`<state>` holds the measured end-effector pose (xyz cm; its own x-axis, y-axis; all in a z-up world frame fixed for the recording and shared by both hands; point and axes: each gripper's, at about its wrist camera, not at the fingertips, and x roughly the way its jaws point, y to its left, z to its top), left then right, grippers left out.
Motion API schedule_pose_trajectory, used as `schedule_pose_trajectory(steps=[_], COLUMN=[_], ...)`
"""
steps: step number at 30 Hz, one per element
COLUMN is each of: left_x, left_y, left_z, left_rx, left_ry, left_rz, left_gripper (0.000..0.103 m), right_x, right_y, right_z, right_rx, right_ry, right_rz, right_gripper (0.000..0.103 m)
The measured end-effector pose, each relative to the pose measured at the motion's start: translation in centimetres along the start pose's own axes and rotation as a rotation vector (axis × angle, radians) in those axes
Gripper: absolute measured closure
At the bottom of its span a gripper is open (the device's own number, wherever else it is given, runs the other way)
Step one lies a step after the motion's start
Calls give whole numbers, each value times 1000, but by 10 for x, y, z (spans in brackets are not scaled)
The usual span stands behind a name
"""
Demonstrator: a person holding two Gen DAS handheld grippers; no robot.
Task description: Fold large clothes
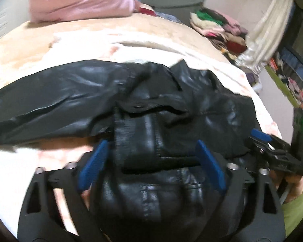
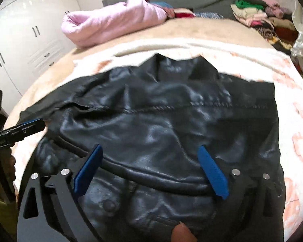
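Observation:
A black leather jacket (image 1: 171,104) lies on the bed, back up, collar at the far side; one sleeve stretches out to the left in the left wrist view. It also fills the right wrist view (image 2: 161,125). My left gripper (image 1: 151,153) is open, its blue fingers (image 1: 95,163) spread over the jacket's near hem. My right gripper (image 2: 150,157) is open, its blue fingers (image 2: 212,169) spread over the near edge of the jacket. The right gripper also shows at the right edge of the left wrist view (image 1: 272,147), and the left gripper at the left edge of the right wrist view (image 2: 24,129).
The jacket lies on a white and pink blanket (image 2: 293,137) over a beige bed cover (image 1: 30,40). A pink quilted garment (image 2: 111,24) sits at the head of the bed. A pile of mixed clothes (image 1: 218,26) is at the far right. White wardrobe doors (image 2: 20,40) stand left.

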<state>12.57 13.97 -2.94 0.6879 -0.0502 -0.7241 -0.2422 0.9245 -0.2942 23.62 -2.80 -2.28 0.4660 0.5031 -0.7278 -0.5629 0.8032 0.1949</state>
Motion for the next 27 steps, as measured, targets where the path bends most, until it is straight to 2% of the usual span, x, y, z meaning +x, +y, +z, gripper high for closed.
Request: schedule_pose_trajectory(steps=[4, 9, 11, 14, 27], left_x=[-14, -27, -30, -38, -69], left_y=[27, 55, 64, 77, 127], left_z=[-2, -3, -2, 0, 4], left_rx=[-96, -160, -172, -183, -295], left_ry=[-28, -58, -58, -85, -163], left_rz=[35, 90, 96, 145, 204], left_gripper=[9, 9, 9, 9, 9], right_x=[-7, -14, -16, -14, 6], right_y=[18, 43, 51, 65, 128], right_z=[1, 3, 4, 9, 28], right_rx=[-29, -78, -82, -93, -168], right_ry=[-42, -77, -86, -93, -86], right_rz=[8, -16, -25, -23, 3], right_gripper=[5, 4, 4, 4, 4])
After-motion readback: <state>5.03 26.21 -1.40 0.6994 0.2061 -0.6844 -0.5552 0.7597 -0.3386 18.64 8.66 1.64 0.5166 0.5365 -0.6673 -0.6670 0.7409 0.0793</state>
